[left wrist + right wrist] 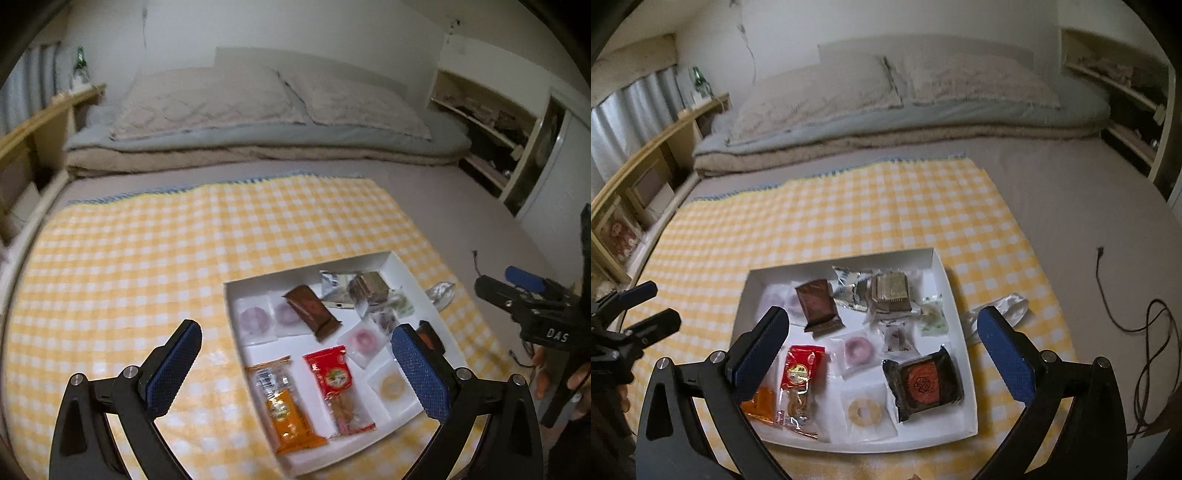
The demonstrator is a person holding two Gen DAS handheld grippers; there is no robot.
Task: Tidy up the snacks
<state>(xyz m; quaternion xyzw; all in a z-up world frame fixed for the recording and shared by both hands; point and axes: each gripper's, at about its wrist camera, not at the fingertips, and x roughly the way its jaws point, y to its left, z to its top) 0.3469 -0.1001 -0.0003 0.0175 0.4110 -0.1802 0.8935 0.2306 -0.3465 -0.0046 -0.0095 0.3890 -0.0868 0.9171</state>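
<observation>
A white tray (955, 291) lies on a yellow checked cloth (827, 214) and holds several wrapped snacks. Among them are a dark packet with an orange cake (921, 382), a red packet (801, 369), a brown bar (817, 304), ring biscuits in clear wrap (862, 410) and an orange packet (288, 417). My right gripper (881, 326) hovers open above the tray with nothing between its fingers. My left gripper (295, 345) also stands open and empty over the tray's (406, 275) near left part. A crumpled clear wrapper (1001, 310) lies on the cloth just right of the tray.
Folded bedding and pillows (894, 107) lie beyond the cloth. A wooden shelf (639, 177) runs along the left, and white shelving (491, 129) stands at the right. A black cable (1145, 332) trails on the bed sheet at the right. A hand (576, 380) holds the other gripper.
</observation>
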